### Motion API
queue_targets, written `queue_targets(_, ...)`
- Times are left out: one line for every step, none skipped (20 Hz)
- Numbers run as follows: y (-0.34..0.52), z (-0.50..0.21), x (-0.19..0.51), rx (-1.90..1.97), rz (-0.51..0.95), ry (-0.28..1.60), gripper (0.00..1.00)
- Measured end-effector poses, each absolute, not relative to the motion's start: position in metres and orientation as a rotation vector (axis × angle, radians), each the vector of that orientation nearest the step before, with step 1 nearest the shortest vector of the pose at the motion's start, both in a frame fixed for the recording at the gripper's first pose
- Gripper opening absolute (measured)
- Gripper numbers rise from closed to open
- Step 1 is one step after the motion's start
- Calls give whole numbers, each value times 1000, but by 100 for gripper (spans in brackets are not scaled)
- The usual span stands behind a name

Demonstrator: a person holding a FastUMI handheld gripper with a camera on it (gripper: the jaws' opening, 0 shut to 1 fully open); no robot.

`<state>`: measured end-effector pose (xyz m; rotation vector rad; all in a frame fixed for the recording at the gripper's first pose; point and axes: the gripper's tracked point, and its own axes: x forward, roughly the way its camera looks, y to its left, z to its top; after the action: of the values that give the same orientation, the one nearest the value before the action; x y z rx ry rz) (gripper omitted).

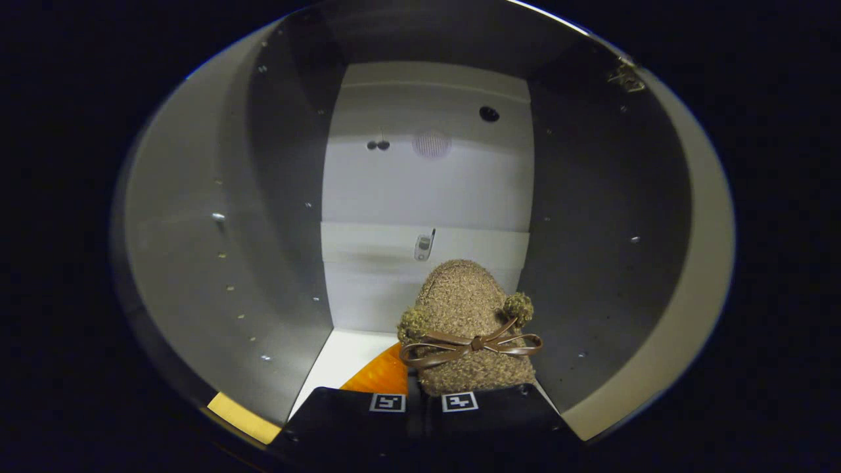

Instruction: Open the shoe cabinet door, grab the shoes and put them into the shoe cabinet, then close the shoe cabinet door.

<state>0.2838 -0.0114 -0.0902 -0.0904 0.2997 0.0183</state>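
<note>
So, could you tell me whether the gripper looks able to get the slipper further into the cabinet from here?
Probably yes. The gripper has its fingers close together at the slipper, seemingly gripping its heel, and the cabinet floor ahead towards the back wall looks free of obstacles.

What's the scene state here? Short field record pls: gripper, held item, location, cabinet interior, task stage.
gripper: gripper, fingers close together, shut on the shoe
held item: brown fuzzy slipper with pompoms and a brown bow, toe pointing ahead into the cabinet
location: inside the shoe cabinet, between its dark side walls
cabinet interior: white back panel, white floor, orange piece beside the slipper
task stage: door open, slipper being placed, not yet released
</note>
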Motion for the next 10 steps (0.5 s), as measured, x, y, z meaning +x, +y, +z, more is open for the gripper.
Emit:
queue_targets(-12, -101, 299, -77, 19, 322, 5)
queue_targets(-15, -112, 312, -64, 17, 336, 5)
queue_targets(-17, -121, 323, -51, 12, 348, 5)
queue_targets(-20, -129, 332, -40, 7, 362, 5)
queue_targets(-21, -138, 340, -34, 2, 378, 5)
queue_targets(-23, -143, 343, -30, 0, 393, 5)
queue_targets(-27, -147, 346, -28, -6, 403, 5)
queue_targets(-30, -156, 350, -26, -10, 424, 9)
queue_targets(-33, -164, 350, -29, -21, 453, 12)
queue_targets(-34, -171, 352, -26, -22, 475, 13)
